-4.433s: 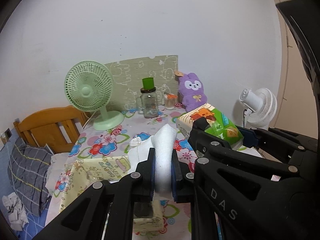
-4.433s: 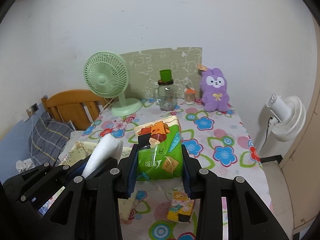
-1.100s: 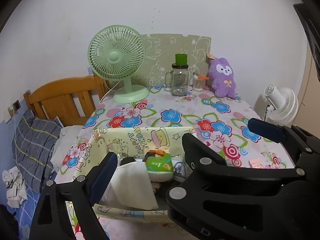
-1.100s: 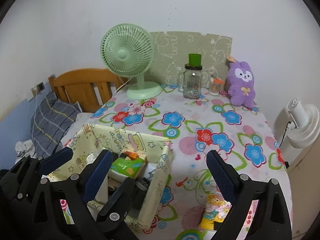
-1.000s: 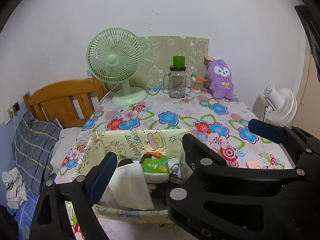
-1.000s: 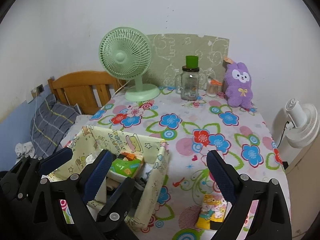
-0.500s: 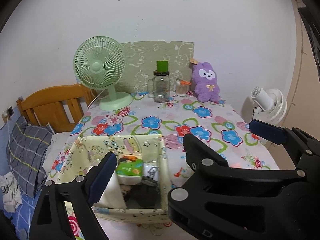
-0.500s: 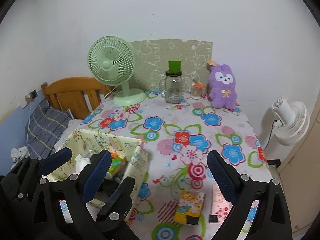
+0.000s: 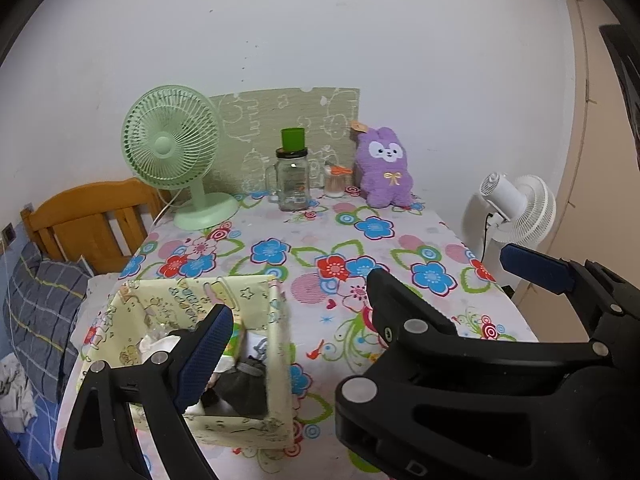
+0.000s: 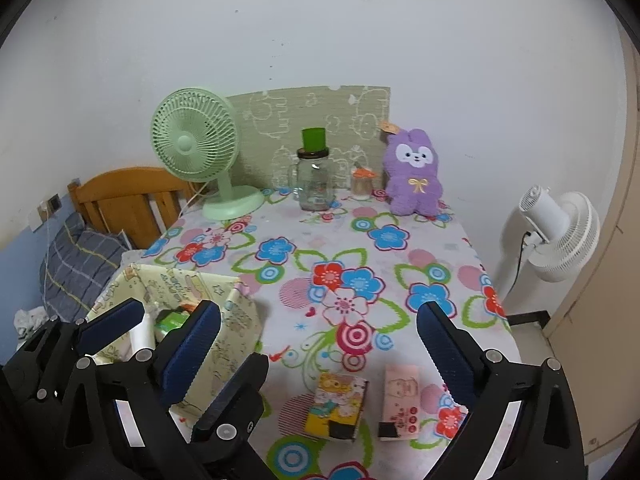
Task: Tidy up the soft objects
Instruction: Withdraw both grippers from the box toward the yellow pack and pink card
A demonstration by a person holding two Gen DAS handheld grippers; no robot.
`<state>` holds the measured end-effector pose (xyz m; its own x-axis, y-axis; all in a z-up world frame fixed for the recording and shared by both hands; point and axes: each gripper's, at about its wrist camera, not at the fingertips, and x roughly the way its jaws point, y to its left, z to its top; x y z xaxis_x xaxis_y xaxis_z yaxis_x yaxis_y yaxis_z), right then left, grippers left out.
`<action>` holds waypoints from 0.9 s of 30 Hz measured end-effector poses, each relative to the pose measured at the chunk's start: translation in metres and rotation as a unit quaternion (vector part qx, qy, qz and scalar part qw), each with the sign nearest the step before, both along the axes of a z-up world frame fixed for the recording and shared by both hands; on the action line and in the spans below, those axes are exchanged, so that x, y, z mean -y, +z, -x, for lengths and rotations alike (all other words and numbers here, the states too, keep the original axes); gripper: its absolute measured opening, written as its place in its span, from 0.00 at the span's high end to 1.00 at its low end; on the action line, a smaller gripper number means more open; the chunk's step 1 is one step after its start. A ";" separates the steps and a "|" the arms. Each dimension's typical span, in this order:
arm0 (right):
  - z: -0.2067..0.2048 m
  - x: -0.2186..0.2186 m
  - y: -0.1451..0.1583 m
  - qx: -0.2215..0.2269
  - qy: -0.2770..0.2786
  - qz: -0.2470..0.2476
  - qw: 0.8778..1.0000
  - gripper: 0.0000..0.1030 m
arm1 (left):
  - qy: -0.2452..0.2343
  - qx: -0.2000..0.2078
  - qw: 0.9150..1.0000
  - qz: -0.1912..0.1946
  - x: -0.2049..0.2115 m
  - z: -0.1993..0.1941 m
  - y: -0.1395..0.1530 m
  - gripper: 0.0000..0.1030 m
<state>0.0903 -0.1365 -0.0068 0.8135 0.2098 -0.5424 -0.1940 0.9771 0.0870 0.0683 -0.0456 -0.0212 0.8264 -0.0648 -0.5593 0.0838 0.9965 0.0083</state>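
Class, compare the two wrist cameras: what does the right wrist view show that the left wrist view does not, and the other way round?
Only the right wrist view shows two packets, yellow tissue pack and pink tissue pack, on the near tablecloth. Only the left wrist view looks down at the dark cloth inside the fabric box. Both show the box, purple plush and open grippers.

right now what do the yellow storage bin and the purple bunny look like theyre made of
Storage bin: looks like thin printed fabric with a matte finish; its walls sag and lean rather than standing rigid. Purple bunny: fuzzy plush with a soft nap, a small gold bow, and a card tag on one ear. Fibre type can't be told.
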 end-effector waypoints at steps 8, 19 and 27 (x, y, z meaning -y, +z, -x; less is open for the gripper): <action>0.001 0.020 -0.008 0.002 -0.019 0.005 1.000 0.03 | -0.002 -0.010 1.000 0.000 0.019 -0.005 -0.010 0.09; 0.001 0.042 -0.022 0.003 -0.033 0.010 0.999 0.03 | -0.021 -0.013 1.000 0.001 0.042 -0.007 -0.025 0.09; 0.001 0.055 -0.039 -0.002 -0.049 0.011 0.999 0.03 | -0.028 -0.024 0.999 -0.005 0.054 -0.012 -0.041 0.09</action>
<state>0.0894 -0.1912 -0.0454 0.8268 0.1180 -0.5500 -0.0973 0.9930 0.0668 0.0803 -0.0996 -0.0621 0.7933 -0.1044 -0.5998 0.1402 0.9900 0.0131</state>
